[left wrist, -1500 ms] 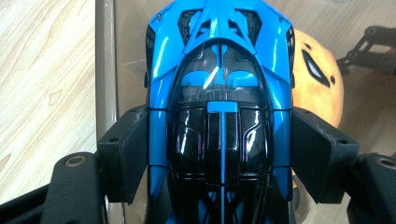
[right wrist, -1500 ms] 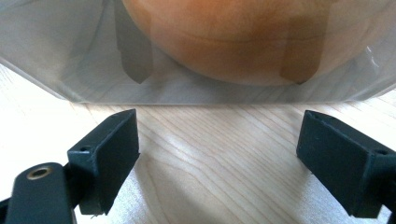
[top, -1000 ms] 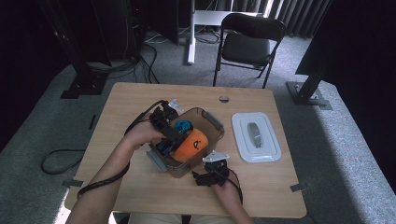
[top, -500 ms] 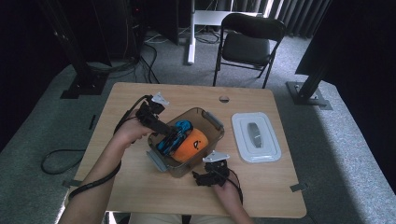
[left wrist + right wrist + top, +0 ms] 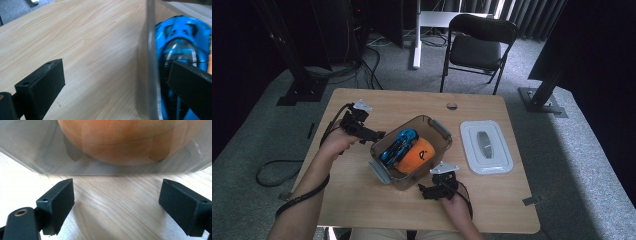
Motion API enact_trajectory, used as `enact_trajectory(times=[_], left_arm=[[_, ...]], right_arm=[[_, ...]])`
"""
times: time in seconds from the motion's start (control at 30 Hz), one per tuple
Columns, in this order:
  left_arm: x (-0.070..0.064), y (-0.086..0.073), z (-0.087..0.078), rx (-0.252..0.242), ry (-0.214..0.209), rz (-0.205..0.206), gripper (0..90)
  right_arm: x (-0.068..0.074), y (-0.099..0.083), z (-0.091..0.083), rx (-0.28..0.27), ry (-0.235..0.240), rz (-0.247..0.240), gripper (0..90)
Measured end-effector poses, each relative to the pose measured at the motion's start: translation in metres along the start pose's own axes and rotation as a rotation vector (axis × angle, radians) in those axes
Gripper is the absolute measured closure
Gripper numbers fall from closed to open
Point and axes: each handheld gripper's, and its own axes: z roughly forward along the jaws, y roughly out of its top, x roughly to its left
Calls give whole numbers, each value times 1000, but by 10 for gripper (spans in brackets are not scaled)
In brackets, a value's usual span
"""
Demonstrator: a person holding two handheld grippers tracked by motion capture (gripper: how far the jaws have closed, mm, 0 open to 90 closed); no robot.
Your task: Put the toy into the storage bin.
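Observation:
A clear brownish bin [image 5: 436, 152] stands mid-table with a blue toy car [image 5: 398, 144] and an orange rounded thing [image 5: 418, 155] inside. My left gripper [image 5: 376, 134] is open at the bin's left wall. In the left gripper view the wall [image 5: 147, 62] stands between the jaws of the left gripper [image 5: 115, 75], and the blue car [image 5: 180, 35] lies behind the right jaw. My right gripper [image 5: 434, 186] rests open on the table at the bin's front. The right gripper [image 5: 117, 192] faces that wall [image 5: 30, 147], and the orange thing [image 5: 130, 142] shows through it.
A white lid [image 5: 486, 146] lies flat to the right of the bin. The table [image 5: 362, 200] has a round cable hole [image 5: 452, 106] near its far edge. A black folding chair [image 5: 477, 45] stands behind the table. Cables lie on the floor at the left.
My left gripper has drawn back from above the bin to its left wall. The right gripper has stayed where it was.

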Motion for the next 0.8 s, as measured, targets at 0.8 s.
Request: enact_trajectory(times=[0.8], left_arm=[[37, -57, 63, 32, -8, -119, 17]], right_arm=[[-5, -1, -7, 8, 14, 21, 126]])
